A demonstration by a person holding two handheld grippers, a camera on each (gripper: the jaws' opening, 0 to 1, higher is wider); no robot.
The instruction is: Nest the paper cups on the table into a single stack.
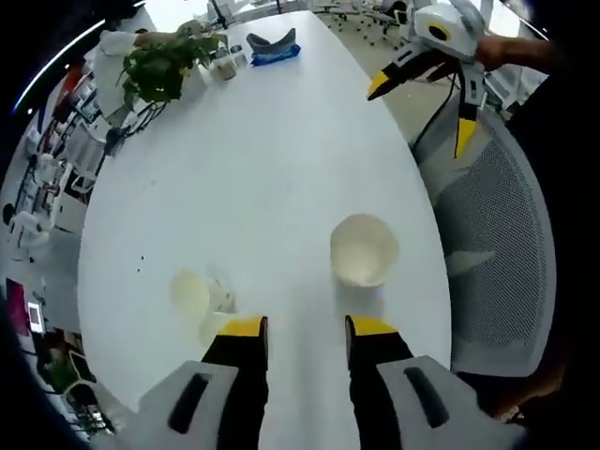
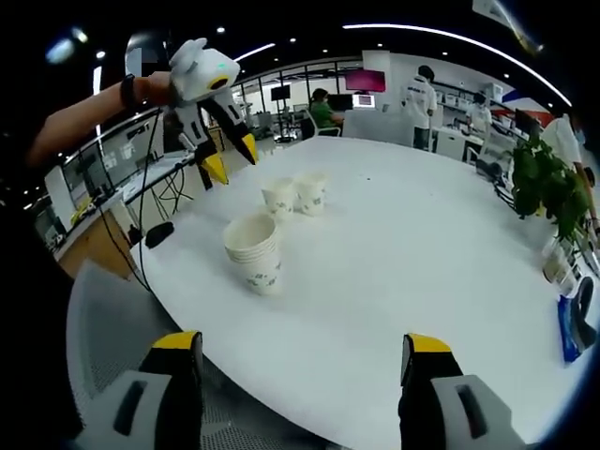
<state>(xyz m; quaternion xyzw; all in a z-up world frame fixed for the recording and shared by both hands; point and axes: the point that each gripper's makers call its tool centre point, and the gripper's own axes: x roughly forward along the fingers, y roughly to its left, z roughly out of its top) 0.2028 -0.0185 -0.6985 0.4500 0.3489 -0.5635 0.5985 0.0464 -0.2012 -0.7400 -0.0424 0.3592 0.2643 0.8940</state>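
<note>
Left gripper (image 1: 307, 328): jaws apart, nothing between the yellow tips; it hangs over the near edge of the white table (image 1: 262, 150). From the right gripper view it shows raised above the table's far-left side (image 2: 225, 155), held by a person's hand, jaws spread.

Right gripper (image 2: 300, 345): jaws wide apart and empty, at the table's edge with the white table (image 2: 422, 253) stretching ahead. In the left gripper view it appears at upper right (image 1: 417, 108), off the table's side, jaws open.

Stack of cups (image 1: 364, 249): upright on the table just ahead of the left gripper's right jaw, mouth open upward. In the right gripper view (image 2: 255, 250) several nested rims show, with a green print on the outer cup.

Two single cups (image 1: 202, 298): side by side, just beyond the left gripper's left jaw, apart from the stack. In the right gripper view (image 2: 296, 197) they stand upright, touching or nearly so, behind the stack.

Mesh chair (image 1: 497, 262): grey, pushed against the table's edge beside the stack.

Potted plant (image 1: 164, 66): green leaves at the table's far end; also at the right of the right gripper view (image 2: 548, 187).

Blue item (image 1: 275, 49): lies at the far end of the table near the plant; what it is cannot be told.
</note>
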